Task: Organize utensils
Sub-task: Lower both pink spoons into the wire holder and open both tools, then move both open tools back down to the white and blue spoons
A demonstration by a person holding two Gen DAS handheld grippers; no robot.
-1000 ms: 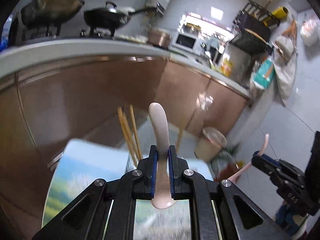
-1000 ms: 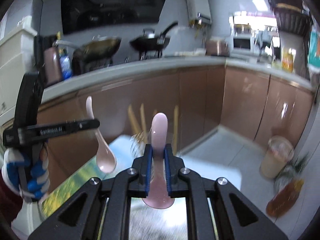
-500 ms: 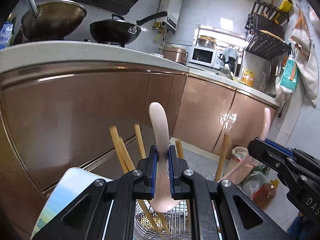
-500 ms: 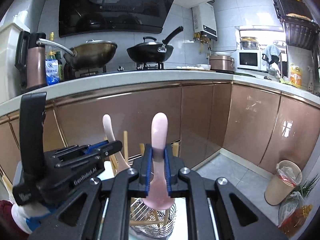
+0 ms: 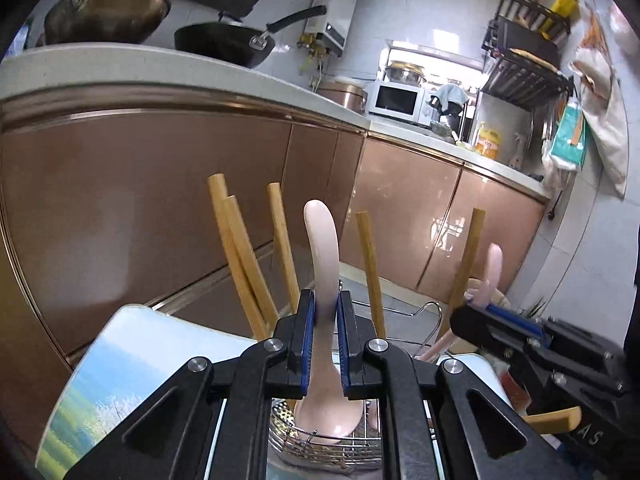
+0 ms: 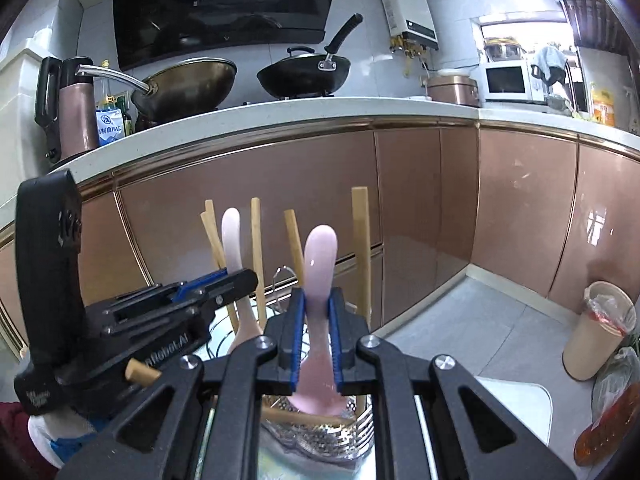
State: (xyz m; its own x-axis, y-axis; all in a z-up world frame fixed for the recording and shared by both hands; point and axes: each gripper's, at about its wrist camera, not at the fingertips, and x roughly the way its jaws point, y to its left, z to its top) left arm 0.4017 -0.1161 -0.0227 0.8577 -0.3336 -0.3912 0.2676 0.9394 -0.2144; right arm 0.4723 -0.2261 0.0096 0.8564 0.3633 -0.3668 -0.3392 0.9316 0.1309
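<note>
My left gripper (image 5: 325, 312) is shut on a pale pink spoon (image 5: 322, 252), handle up, bowl down inside a metal utensil basket (image 5: 320, 446). My right gripper (image 6: 316, 312) is shut on a second pink spoon (image 6: 318, 264), its bowl just over the same basket (image 6: 320, 436). Several wooden chopsticks (image 5: 244, 256) stand in the basket around both spoons. The right gripper also shows in the left wrist view (image 5: 480, 320), and the left gripper in the right wrist view (image 6: 240, 280).
The basket stands on a small table with a landscape print (image 5: 104, 372). Copper-coloured kitchen cabinets (image 6: 280, 200) and a white counter with woks (image 6: 304, 72) are behind. A bin (image 6: 598, 328) and bags sit on the floor at right.
Both grippers have come down and together over the basket. The spoon bowls now sit at or inside the basket among the chopsticks.
</note>
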